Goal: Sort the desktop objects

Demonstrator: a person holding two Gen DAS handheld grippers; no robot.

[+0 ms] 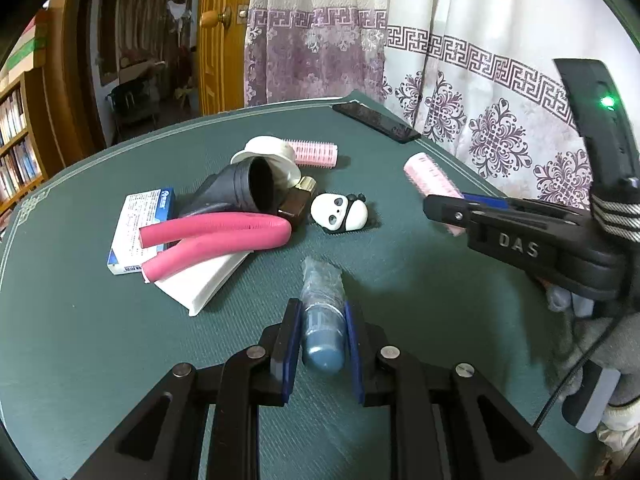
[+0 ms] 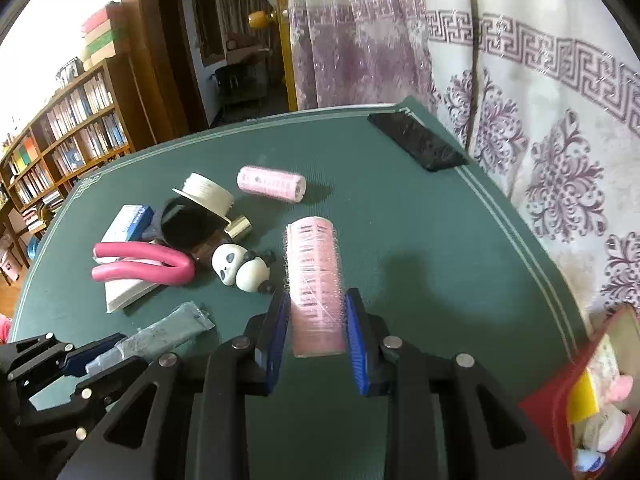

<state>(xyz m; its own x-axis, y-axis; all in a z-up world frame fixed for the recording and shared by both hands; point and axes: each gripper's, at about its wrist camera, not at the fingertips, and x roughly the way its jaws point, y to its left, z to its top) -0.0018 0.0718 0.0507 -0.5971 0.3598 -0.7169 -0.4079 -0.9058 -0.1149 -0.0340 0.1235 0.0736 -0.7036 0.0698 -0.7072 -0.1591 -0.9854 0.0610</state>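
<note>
My left gripper (image 1: 322, 344) is shut on a grey-blue tube (image 1: 323, 320), lifted a little off the green table (image 1: 100, 340); the same tube (image 2: 160, 338) shows at the lower left of the right wrist view. My right gripper (image 2: 318, 332) is shut on a pink hair roller (image 2: 316, 284), held above the table; that roller (image 1: 430, 184) also appears in the left wrist view. A second pink roller (image 2: 272, 184) lies further back. A pile holds a bent pink foam rod (image 1: 216, 236), a panda figure (image 1: 340, 214), a blue-white box (image 1: 140, 220), a black tube piece (image 1: 240, 190) and a white lid (image 1: 266, 152).
A black phone (image 1: 376, 122) lies at the table's far right corner. A patterned curtain (image 2: 540, 120) hangs right behind the table. A red container (image 2: 580, 400) with several small items stands at the lower right. A white block (image 1: 204, 280) lies under the foam rod.
</note>
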